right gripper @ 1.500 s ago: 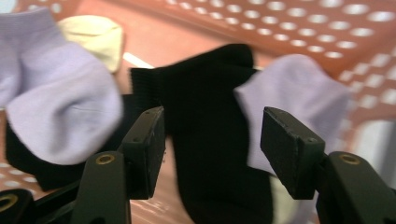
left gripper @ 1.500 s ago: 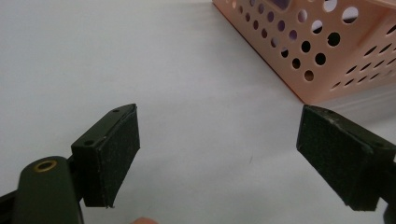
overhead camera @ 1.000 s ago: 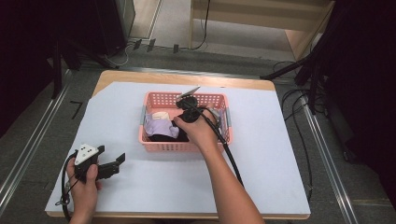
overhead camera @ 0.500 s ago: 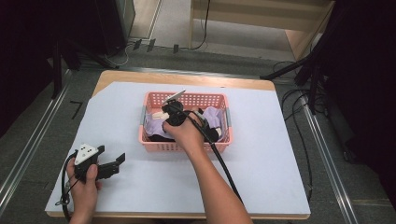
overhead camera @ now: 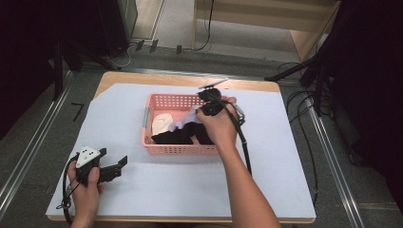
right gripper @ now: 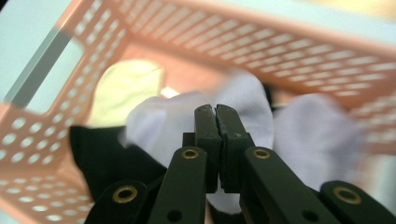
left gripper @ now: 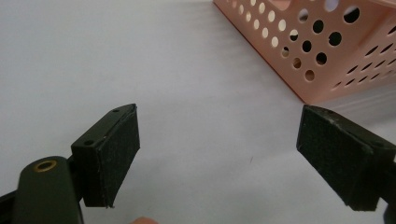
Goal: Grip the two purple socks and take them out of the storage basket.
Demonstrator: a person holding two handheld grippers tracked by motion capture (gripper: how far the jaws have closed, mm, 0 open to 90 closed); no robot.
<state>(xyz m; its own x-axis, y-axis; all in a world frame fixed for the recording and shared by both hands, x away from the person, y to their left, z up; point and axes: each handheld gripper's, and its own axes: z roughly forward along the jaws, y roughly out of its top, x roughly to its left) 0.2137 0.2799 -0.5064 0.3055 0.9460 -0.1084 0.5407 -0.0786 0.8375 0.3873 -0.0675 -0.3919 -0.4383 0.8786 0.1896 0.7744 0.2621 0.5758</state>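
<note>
Right gripper (right gripper: 215,109) clamped on the pale lilac cloth (right gripper: 187,121), jaws having just closed with the fabric pinched between the pads. Cloth directly ahead of the tips and draping below them, bulk hanging toward the black garment (right gripper: 109,156) underneath. Cream piece (right gripper: 123,86) further ahead and to the left, untouched. All inside the pink basket (overhead camera: 176,149), right hand over its far right part. Long axis of the lilac cloth running roughly across the jaws, so a straight lift looks like the clean way out; black garment may drag along if snagged. Left gripper (left gripper: 219,154) wide open, nothing between the pads, resting on the white sheet (left gripper: 140,60) well apart from the cloth, basket corner ahead to its right. Right hand far nearer.
</note>
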